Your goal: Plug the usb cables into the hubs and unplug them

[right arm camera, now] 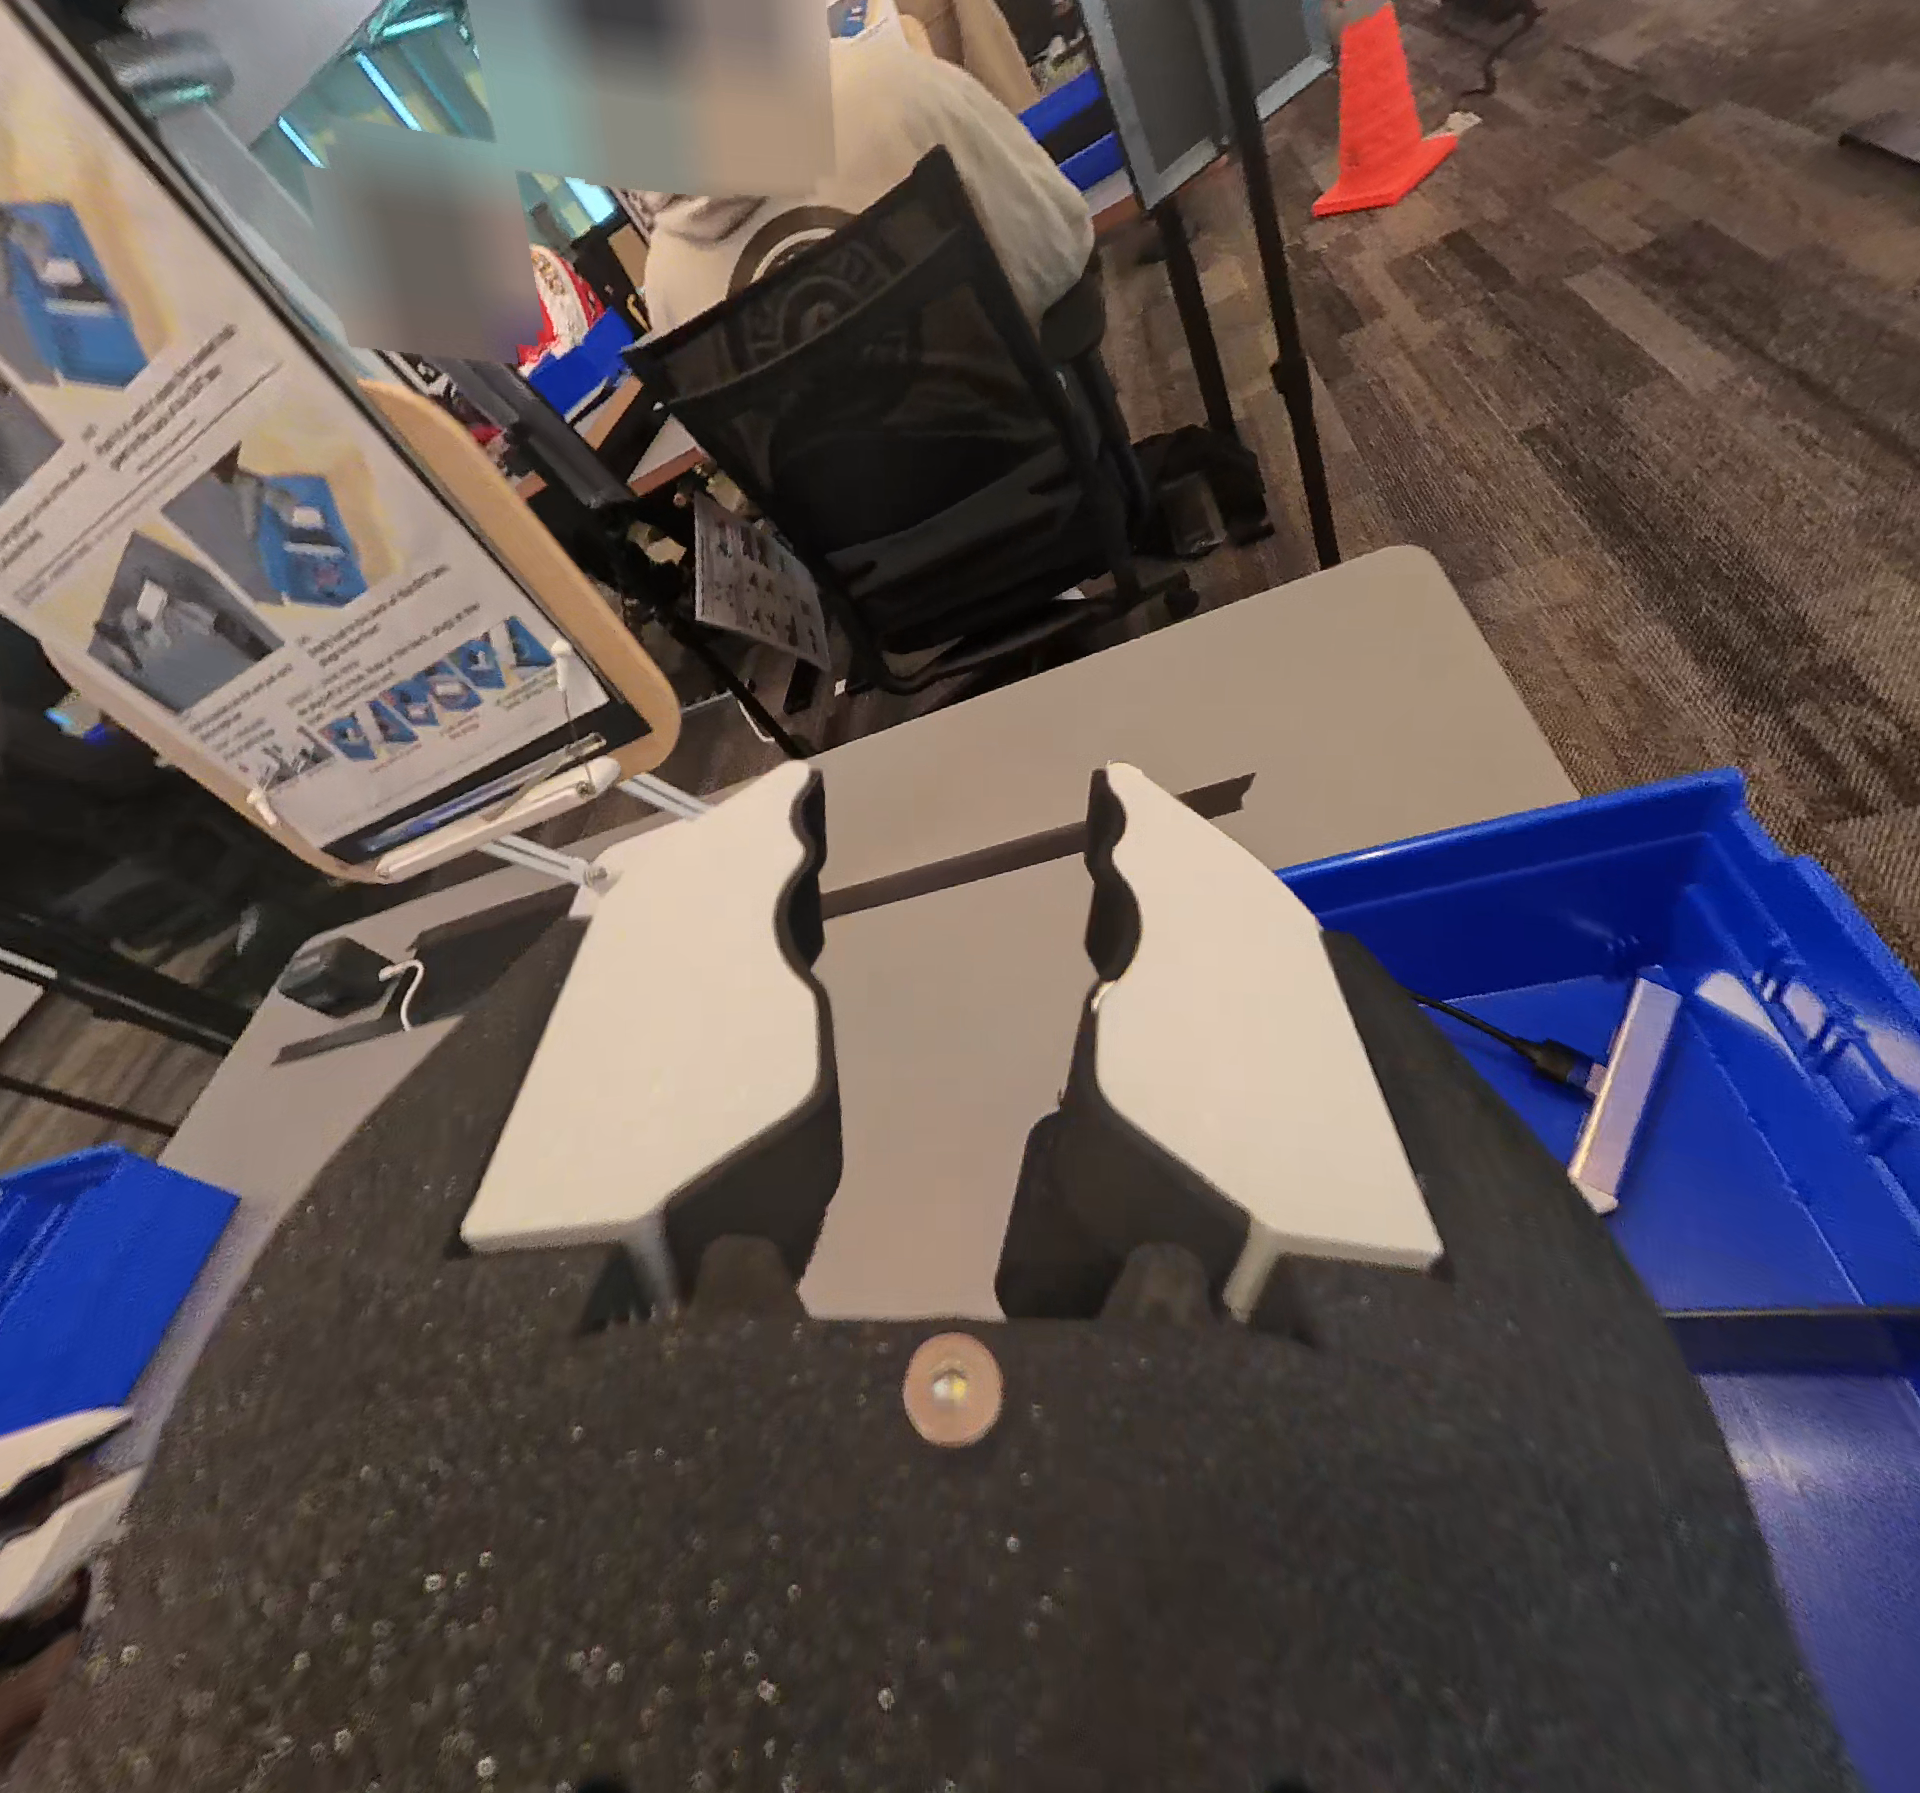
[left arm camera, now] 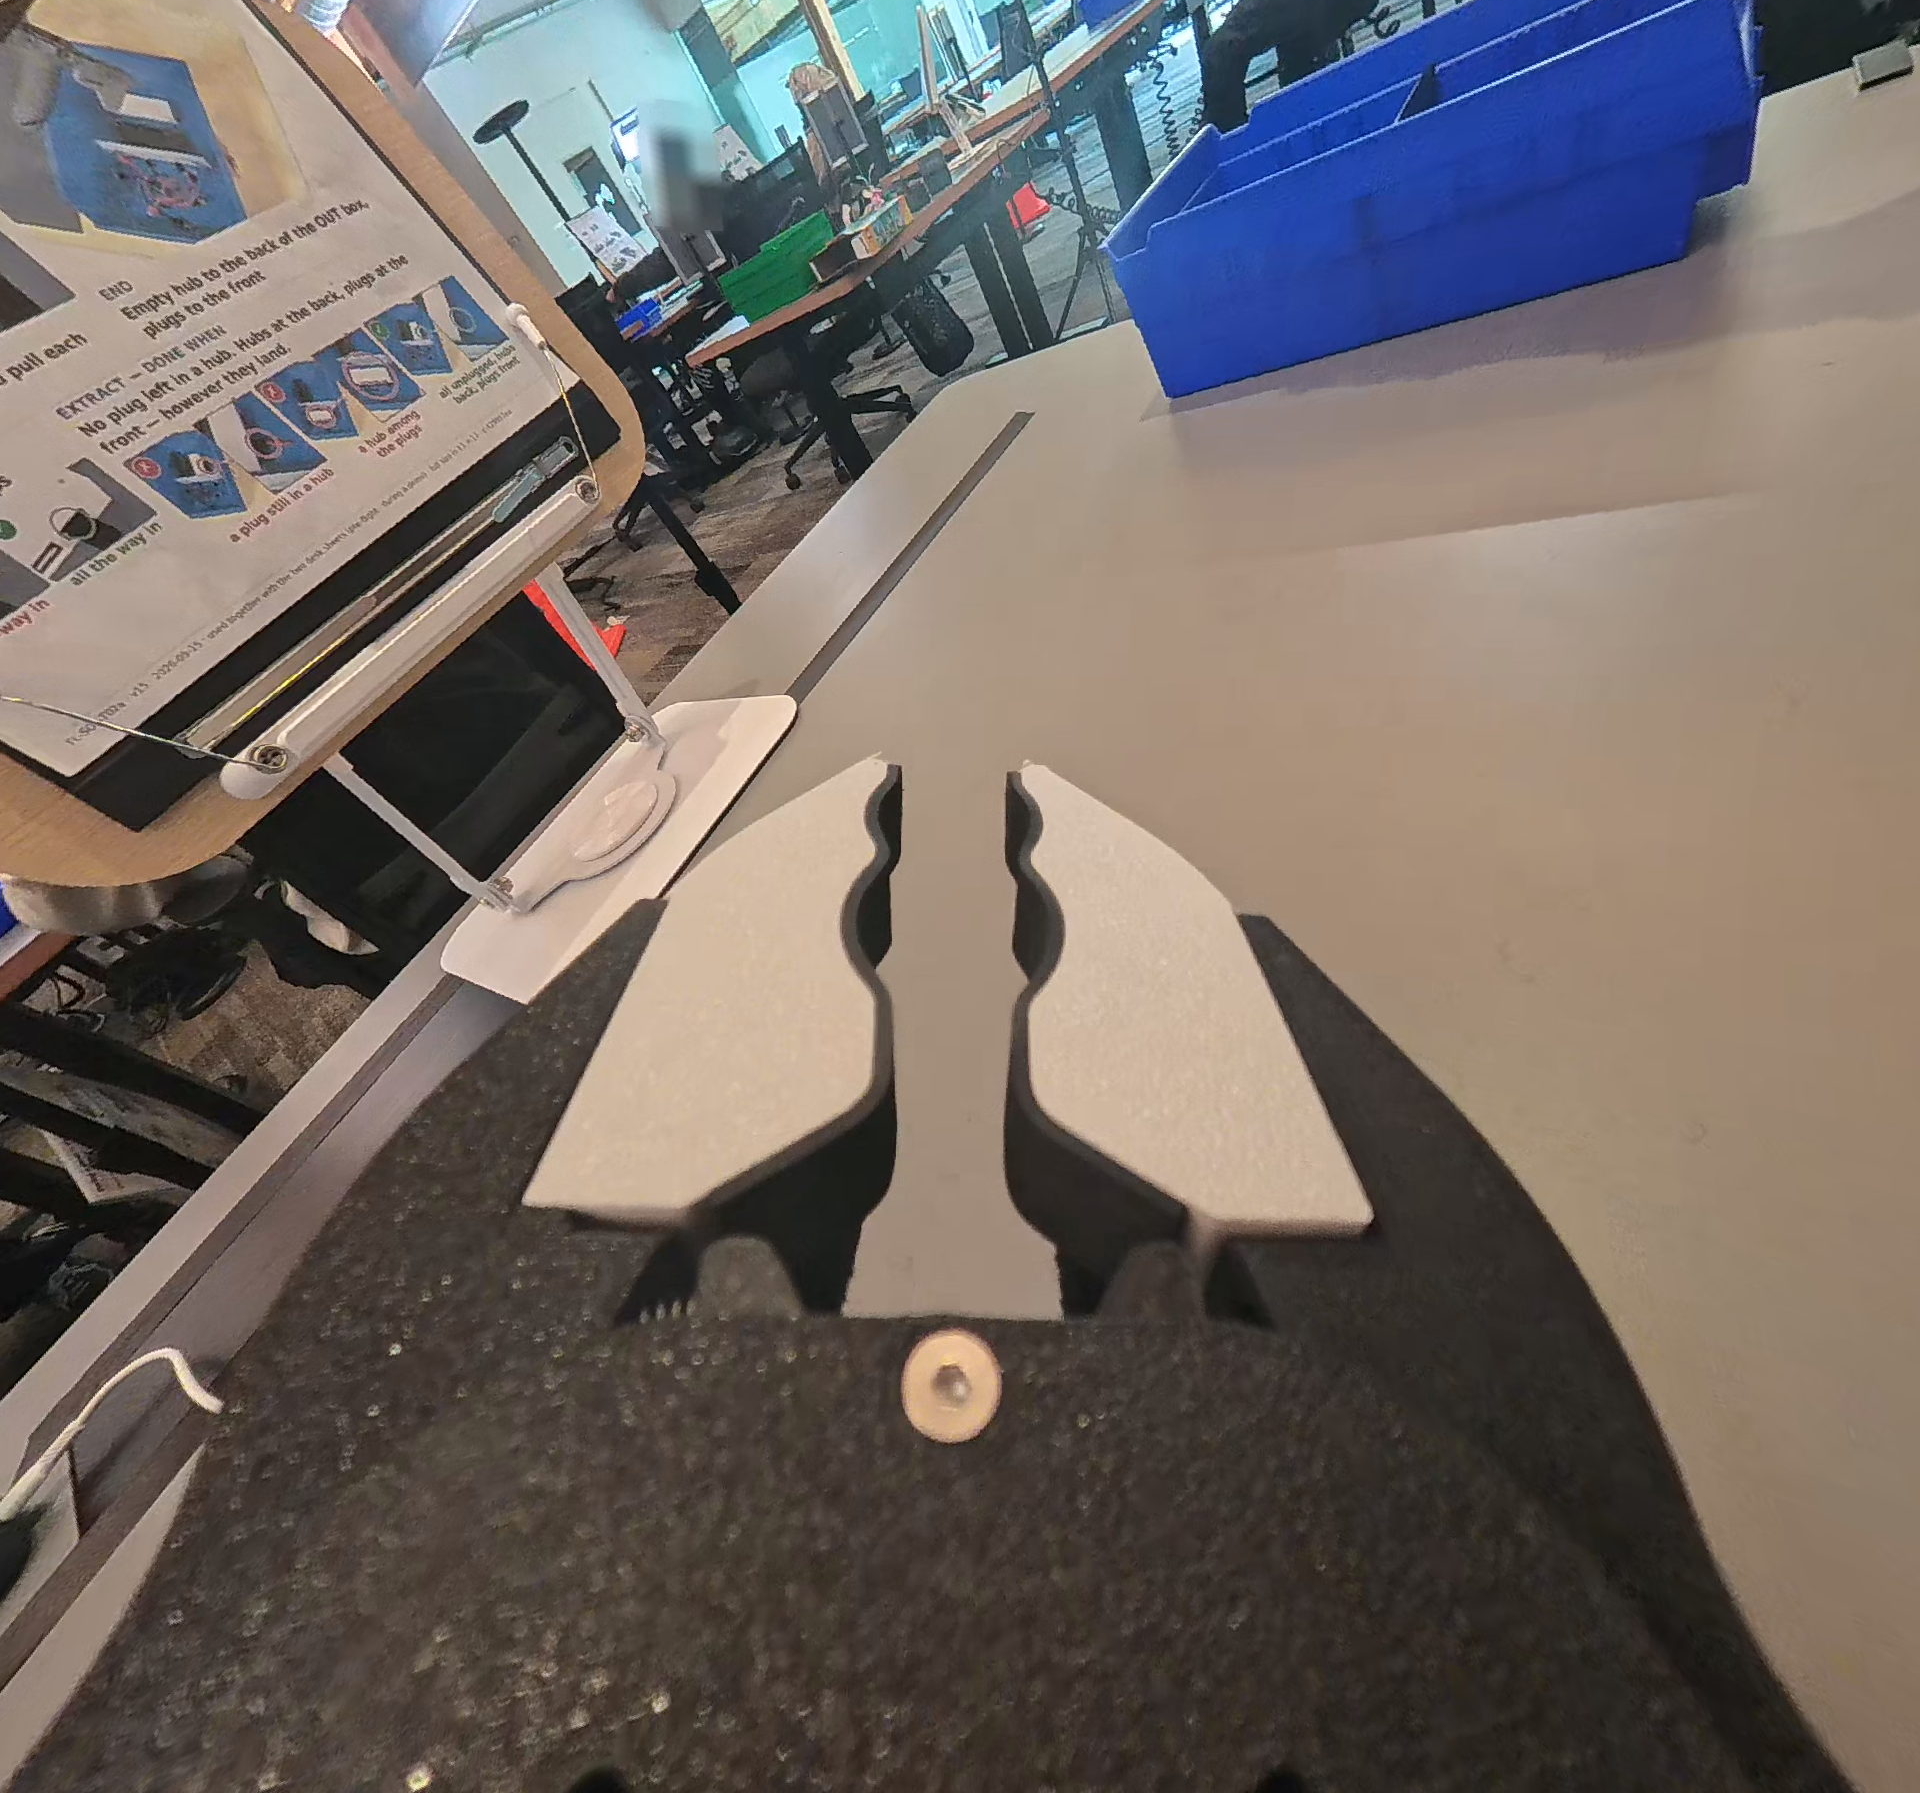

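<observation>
In the right wrist view a silver USB hub lies in a blue bin at the right, with a black USB cable plugged into its side. My right gripper is open and empty, held above the grey table just left of that bin. My left gripper is open with a narrow gap and empty, low over the grey table. In the left wrist view a blue bin stands at the far right of the table; its contents are hidden.
An instruction sheet on a wooden stand with a white base stands at the table's left edge; it also shows in the right wrist view. Another blue bin sits at lower left. A person sits in a black chair beyond the table. An orange cone stands on the floor. Some 50 cm of space lies between my two pairs of fingers. It is some 25 cm from my right tips to the silver USB hub.
</observation>
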A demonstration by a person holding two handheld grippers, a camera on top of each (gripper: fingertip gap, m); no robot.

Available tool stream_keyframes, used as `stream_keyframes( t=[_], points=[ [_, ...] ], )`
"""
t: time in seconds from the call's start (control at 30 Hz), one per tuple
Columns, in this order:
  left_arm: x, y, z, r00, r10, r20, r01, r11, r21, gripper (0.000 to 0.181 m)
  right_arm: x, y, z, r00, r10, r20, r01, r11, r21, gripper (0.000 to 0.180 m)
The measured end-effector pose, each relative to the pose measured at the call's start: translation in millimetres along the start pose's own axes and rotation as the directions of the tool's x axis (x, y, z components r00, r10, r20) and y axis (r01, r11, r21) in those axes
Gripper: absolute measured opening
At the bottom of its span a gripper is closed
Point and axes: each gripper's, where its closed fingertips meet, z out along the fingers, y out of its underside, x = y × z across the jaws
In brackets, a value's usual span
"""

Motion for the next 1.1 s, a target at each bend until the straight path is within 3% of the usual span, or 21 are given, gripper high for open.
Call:
stream_keyframes(
  t=[0.03, 0.53, 0.83, 1.1],
  points=[
    [0, 0, 0, 1.0, 0.0, 0.0, 0.0, 1.0, 0.0, 0.018, -6, 2, 0, 1.0, -0.018, 0.008, 0.018, 1.0, -0.007, 0.047],
    [-3, -1, -2, 1.0, -0.007, 0.009, 0.007, 1.0, 0.006, 0.018, -83, 46, 6, 0.96, -0.254, 0.121, 0.266, 0.959, -0.099, 0.053],
    [-26, 5, -8, 0.989, -0.1, 0.107, 0.1, 0.995, 0.005, 0.023, -104, 114, 14, 0.914, -0.378, 0.148, 0.399, 0.903, -0.16, 0.067],
    [-64, 24, -23, 0.934, -0.252, 0.251, 0.259, 0.966, 0.007, 0.041, -117, 185, 30, 0.893, -0.41, 0.184, 0.441, 0.88, -0.178, 0.083]
  ],
)
